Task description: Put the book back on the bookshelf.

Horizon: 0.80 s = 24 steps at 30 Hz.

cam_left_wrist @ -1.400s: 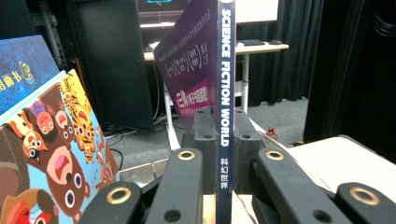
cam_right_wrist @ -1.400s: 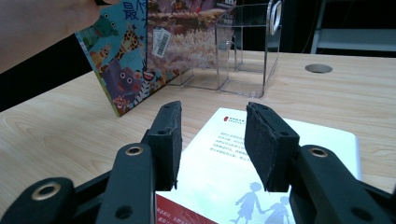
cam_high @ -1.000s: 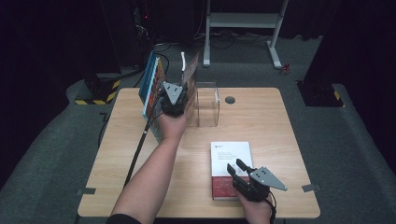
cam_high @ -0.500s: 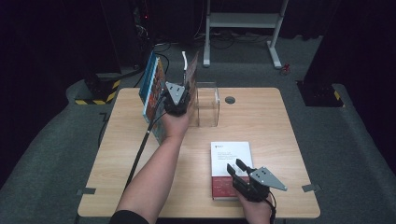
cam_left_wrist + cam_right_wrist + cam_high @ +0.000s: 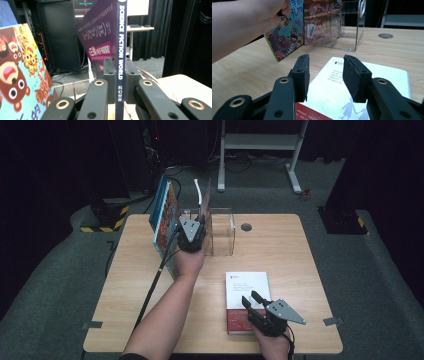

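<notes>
Your left gripper point(image 5: 200, 222) pinches a thin purple magazine point(image 5: 110, 32) by its spine, jaws pressed tight on either side of the white lettering. In the high view it stands upright in the upper middle of the frame, at the clear plastic book holder point(image 5: 222, 237), just right of a picture book point(image 5: 165, 215) that leans at the holder's left end. I cannot tell whether the magazine's lower edge already rests inside the holder.

Judging by its thin spine, the magazine is light but floppy; gripped low, the tall part will likely sway, so keep it vertical and move slowly. The glossy cover could slip if the pinch loosens. The spine is the stiffest place to hold, so your grip is well chosen.

Your right gripper point(image 5: 325, 75) hovers at the lower right of the high view with its jaws spread, holding nothing, over the white and red book point(image 5: 247, 292) lying flat on the table point(image 5: 300, 250). That book looks stiffer; take it by an edge near the spine.
</notes>
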Each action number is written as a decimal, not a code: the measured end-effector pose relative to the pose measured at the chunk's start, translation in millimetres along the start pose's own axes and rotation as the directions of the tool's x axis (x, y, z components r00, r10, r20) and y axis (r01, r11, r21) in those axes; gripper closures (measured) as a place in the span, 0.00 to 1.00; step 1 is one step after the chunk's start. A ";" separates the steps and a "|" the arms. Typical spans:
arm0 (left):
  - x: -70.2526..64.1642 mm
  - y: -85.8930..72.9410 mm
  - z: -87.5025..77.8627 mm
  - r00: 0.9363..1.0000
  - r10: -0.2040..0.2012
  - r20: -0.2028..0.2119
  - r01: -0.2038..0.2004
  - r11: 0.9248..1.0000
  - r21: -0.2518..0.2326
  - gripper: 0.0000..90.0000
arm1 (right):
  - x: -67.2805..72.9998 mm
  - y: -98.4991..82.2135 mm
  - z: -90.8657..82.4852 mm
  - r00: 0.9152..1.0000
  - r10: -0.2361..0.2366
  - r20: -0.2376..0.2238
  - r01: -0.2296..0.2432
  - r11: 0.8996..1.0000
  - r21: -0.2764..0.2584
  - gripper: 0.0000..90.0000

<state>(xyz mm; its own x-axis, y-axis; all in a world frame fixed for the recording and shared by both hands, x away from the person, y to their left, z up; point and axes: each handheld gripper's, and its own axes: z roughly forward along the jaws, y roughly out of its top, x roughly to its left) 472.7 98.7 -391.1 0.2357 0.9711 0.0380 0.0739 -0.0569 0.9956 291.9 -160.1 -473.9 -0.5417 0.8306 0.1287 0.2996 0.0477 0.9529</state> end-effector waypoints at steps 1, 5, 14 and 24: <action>0.0 -0.3 -1.3 1.000 0.004 0.002 -0.004 1.000 0.006 0.92 | 0.2 0.0 0.1 1.000 0.000 -0.001 0.000 1.000 -0.001 0.63; 0.5 -3.3 -7.9 1.000 0.019 0.009 -0.019 0.999 0.033 0.91 | 0.7 0.0 0.3 1.000 -0.003 -0.001 0.003 1.000 0.000 0.63; -2.2 -15.1 -19.9 0.999 0.049 0.006 -0.049 0.997 0.065 0.88 | 2.4 -0.1 0.0 1.000 -0.002 -0.003 0.002 1.000 -0.002 0.63; -0.2 -11.0 -26.6 0.997 0.069 0.040 -0.072 0.993 0.094 0.82 | 2.8 0.1 0.1 1.000 -0.003 -0.005 0.003 1.000 -0.001 0.63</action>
<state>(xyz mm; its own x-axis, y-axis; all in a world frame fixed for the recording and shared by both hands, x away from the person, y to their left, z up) 446.0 105.3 -399.8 0.2787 0.9549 0.1030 0.1470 -0.1484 0.9779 290.5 -157.8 -473.5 -0.5465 0.8277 0.1273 0.2975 0.0498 0.9534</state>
